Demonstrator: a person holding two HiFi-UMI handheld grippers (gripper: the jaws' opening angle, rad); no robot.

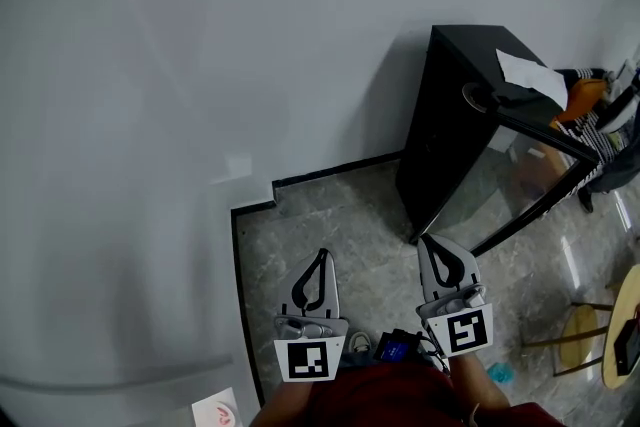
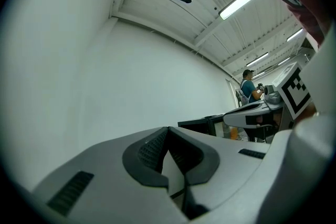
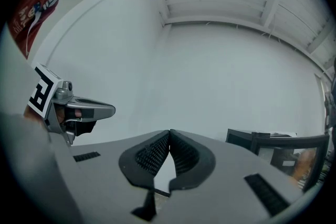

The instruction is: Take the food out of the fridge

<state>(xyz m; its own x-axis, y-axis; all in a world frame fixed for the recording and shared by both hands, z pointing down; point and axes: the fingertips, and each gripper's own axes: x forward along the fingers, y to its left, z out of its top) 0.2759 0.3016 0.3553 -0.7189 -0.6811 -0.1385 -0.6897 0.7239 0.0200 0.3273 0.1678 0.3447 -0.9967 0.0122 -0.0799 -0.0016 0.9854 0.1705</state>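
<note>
- White wall (image 1: 200, 65), bare, filling most of the head view
- Grey marbled floor (image 1: 350, 235) with a black skirting strip (image 1: 335, 171) stepping along the wall's foot
- Round wooden stool (image 1: 577, 327) at the far right, beside a pale table edge (image 1: 612, 345)
- Ceiling strip light (image 2: 242, 0), lit
- Person in a blue top (image 2: 249, 86), far off in the left gripper view

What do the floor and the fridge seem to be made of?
The floor looks like polished grey stone or stone-look tile: pale veins, soft shine. The fridge seems black painted metal or plastic, smooth and matte. Its open door looks like glass in a black frame: the pane shows grey floor tones.
</note>
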